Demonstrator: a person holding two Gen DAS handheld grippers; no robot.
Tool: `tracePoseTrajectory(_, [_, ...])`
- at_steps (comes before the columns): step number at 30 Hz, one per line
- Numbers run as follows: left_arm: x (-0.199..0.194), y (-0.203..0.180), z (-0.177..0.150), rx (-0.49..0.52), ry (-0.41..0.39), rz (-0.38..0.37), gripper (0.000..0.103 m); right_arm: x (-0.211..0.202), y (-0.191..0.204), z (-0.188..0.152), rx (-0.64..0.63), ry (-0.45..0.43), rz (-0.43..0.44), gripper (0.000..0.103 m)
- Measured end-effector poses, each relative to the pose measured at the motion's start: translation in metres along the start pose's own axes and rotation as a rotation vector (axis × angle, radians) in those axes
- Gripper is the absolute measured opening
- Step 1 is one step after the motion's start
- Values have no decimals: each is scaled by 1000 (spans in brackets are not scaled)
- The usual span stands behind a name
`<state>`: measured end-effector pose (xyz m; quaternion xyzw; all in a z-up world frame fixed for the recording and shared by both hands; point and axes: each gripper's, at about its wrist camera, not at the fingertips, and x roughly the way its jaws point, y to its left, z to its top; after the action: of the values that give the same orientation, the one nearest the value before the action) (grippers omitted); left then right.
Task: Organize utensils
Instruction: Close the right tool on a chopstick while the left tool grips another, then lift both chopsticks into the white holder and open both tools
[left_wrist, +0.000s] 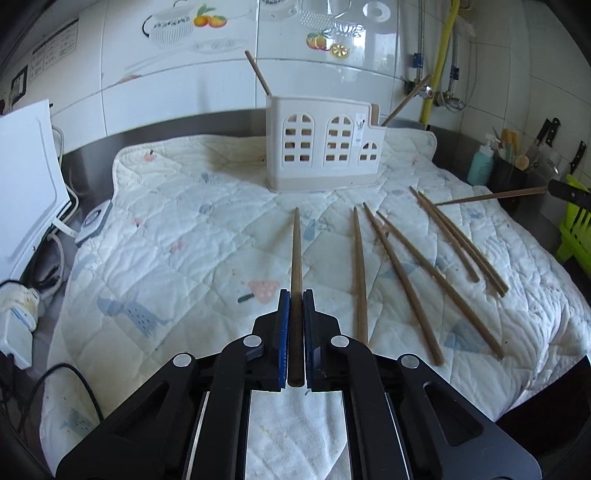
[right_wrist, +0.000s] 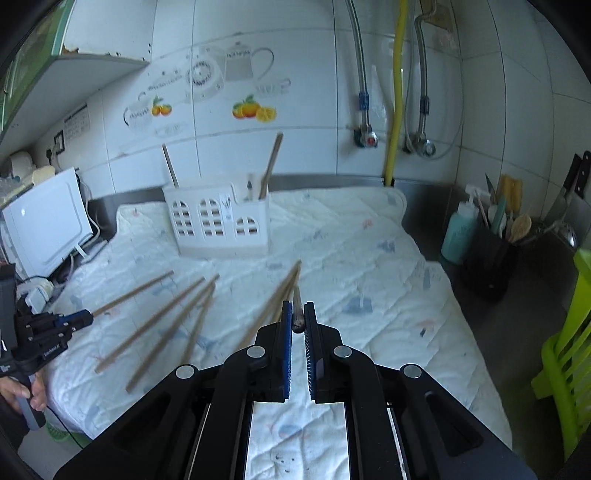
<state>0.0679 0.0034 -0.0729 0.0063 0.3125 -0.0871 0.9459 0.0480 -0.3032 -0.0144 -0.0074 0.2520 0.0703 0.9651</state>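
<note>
My left gripper (left_wrist: 295, 295) is shut on a brown chopstick (left_wrist: 296, 251) that points forward at the white house-shaped utensil holder (left_wrist: 325, 151). My right gripper (right_wrist: 298, 308) is shut on another chopstick (right_wrist: 296, 295), seen end-on and pointing ahead. In the left wrist view this gripper (left_wrist: 567, 192) shows at the right edge with its chopstick (left_wrist: 491, 197) above the mat. Several loose chopsticks (left_wrist: 402, 280) lie on the quilted mat (left_wrist: 184, 240). The holder (right_wrist: 221, 221) has two chopsticks standing in it (right_wrist: 271, 162). The left gripper (right_wrist: 79, 317) appears at the left of the right wrist view.
A white appliance (left_wrist: 26, 192) and cables sit at the left. A teal bottle (right_wrist: 460, 229) and a black utensil pot (right_wrist: 491, 258) stand at the right, with knives (left_wrist: 546, 133) on the wall. A green rack (right_wrist: 569, 350) is at the far right.
</note>
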Motion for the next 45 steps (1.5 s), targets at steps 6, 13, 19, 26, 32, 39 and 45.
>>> tracePoseTrajectory(6, [-8,3,25,18,-19,-9,5,-9,2,39,-38,-46,29,7])
tracePoseTrajectory(13, [-11,12,72,9,-28,-42,5,-9,0,107,-61,-58,134,7])
tracePoseTrajectory(19, [-7,11,119,34,-48,-51,5,1,14,170,-109,-60,212,7])
tracePoseTrajectory(26, [-13,6,170,68,-121,-54,5,32,39,231,-172,-43,215,7])
tracePoseTrajectory(32, [-39,-1,224,93,-253,-61,5,79,55,248,-204,27,175,7])
tracePoseTrajectory(39, [-55,-15,287,110,-456,-22,5,118,62,238,-216,101,160,7])
tracePoseTrajectory(45, [-19,-20,313,99,-489,35,5,130,62,237,-219,111,164,7])
